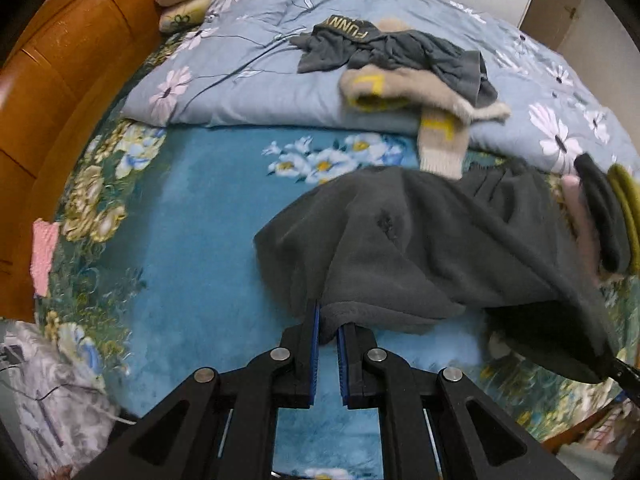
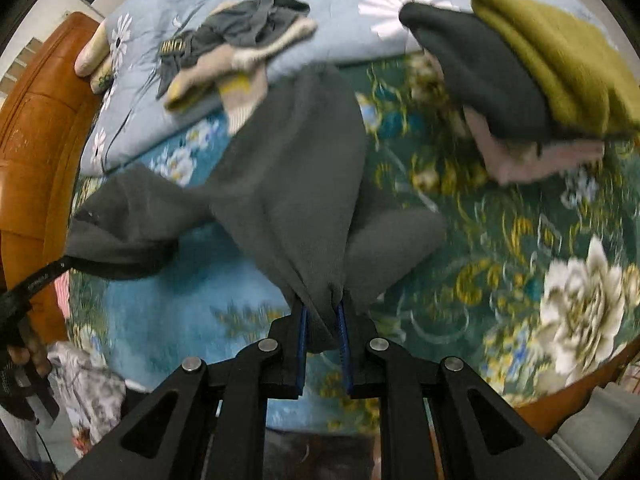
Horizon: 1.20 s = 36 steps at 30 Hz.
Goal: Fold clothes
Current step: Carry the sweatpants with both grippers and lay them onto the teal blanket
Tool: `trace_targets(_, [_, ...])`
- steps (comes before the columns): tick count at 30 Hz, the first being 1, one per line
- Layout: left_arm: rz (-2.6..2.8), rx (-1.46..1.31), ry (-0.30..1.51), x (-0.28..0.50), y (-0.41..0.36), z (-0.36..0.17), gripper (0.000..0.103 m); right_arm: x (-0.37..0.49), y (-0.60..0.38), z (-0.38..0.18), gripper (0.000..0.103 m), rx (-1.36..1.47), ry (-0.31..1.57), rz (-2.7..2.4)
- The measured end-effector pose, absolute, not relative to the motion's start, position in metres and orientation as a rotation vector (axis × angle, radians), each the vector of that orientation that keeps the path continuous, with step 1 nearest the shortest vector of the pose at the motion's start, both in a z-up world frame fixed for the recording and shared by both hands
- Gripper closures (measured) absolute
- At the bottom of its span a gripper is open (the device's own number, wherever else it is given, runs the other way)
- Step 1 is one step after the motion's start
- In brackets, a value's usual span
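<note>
A dark grey fleece garment [image 1: 420,248] hangs lifted over the blue floral bedspread [image 1: 192,240], stretched between both grippers. My left gripper [image 1: 328,320] is shut on one bunched edge of it. In the right wrist view my right gripper [image 2: 322,312] is shut on another edge of the same grey garment [image 2: 288,168], which fans out upward and to the left. The left gripper's tip [image 2: 40,280] shows at the far left there, clamped on the cloth, with a hand [image 2: 28,356] below it.
A pile of unfolded clothes, beige with yellow and dark grey [image 1: 400,64], lies on the light blue quilt [image 1: 240,60]. Folded items, olive, dark and pink [image 2: 540,72], are stacked at the right. An orange wooden headboard [image 1: 60,80] curves along the left.
</note>
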<state>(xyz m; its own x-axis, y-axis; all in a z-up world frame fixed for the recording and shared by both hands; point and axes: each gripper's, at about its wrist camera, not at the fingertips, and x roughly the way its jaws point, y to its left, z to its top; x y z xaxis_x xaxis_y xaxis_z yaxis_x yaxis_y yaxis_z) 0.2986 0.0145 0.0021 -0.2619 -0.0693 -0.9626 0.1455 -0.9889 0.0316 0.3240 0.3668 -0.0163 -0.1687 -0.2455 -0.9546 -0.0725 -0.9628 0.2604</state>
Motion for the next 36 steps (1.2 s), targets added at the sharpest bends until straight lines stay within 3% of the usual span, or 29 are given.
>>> trace_targets(6, [-2.322, 1.823, 0.077, 0.326, 0.013, -0.005, 0.094, 0.346, 0.374, -0.037, 0.089, 1.96, -0.447, -2.239])
trace_targets(12, [-2.414, 1.646, 0.047, 0.327, -0.003, 0.033, 0.1, 0.335, 0.387, 0.005, 0.089, 1.814, -0.483, -2.378])
trace_targets(21, [-2.528, 1.794, 0.103, 0.287, -0.02, 0.024, 0.099, 0.307, 0.386, 0.082, 0.089, 1.642, -0.473, -2.657])
trace_targets(24, [-2.582, 1.849, 0.06, 0.273, -0.025, 0.02, 0.099, 0.291, 0.361, 0.1, 0.089, 1.602, -0.428, -2.717])
trace_targets(30, [-2.584, 1.836, 0.144, 0.25, -0.079, 0.022, 0.099, 0.238, 0.254, 0.124, 0.089, 1.458, -0.214, -2.667])
trace_targets(36, [-2.434, 1.798, 0.304, 0.256, -0.169, 0.018, 0.098, 0.197, 0.094, 0.089, 0.089, 1.444, -0.031, -2.388])
